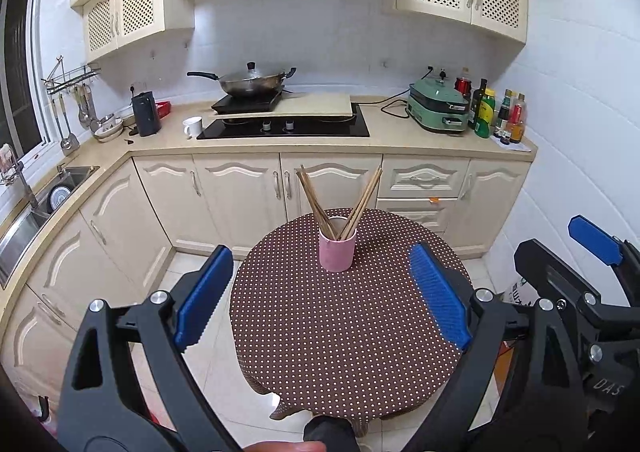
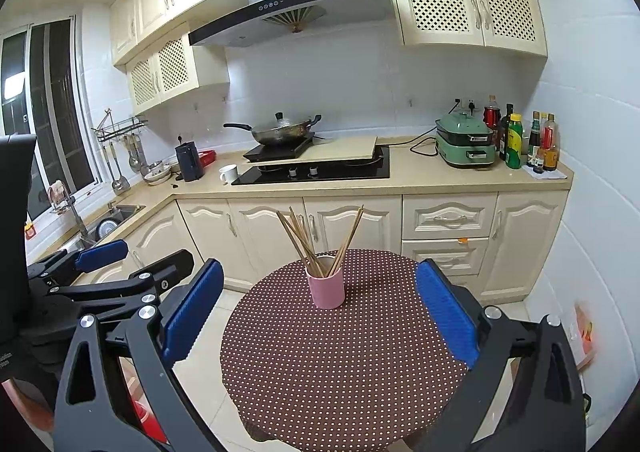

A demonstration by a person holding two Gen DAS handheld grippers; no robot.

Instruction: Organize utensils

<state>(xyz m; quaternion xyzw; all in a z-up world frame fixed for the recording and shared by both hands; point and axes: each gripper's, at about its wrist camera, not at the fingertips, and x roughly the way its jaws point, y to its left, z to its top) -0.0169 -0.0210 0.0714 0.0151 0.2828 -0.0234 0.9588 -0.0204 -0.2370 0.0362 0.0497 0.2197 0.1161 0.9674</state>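
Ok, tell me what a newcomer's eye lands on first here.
A pink cup stuffed with wooden chopsticks fanned in a V stands alone on the brown polka-dot table. Both grippers' blue fingers are spread wide, framing it. Behind, a lidded wok sits on the counter.

Cream cabinets [image 1: 240, 192], white tiled walls [image 1: 580, 92], window [image 2: 52, 92] left, pale floor tiles [image 1: 224, 380].

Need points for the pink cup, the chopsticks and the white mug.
pink cup [image 1: 337, 254], left wrist view, front wall.
chopsticks [image 1: 366, 194], left wrist view, right-leaning bundle's shafts.
white mug [image 2: 229, 173], right wrist view, outer side.
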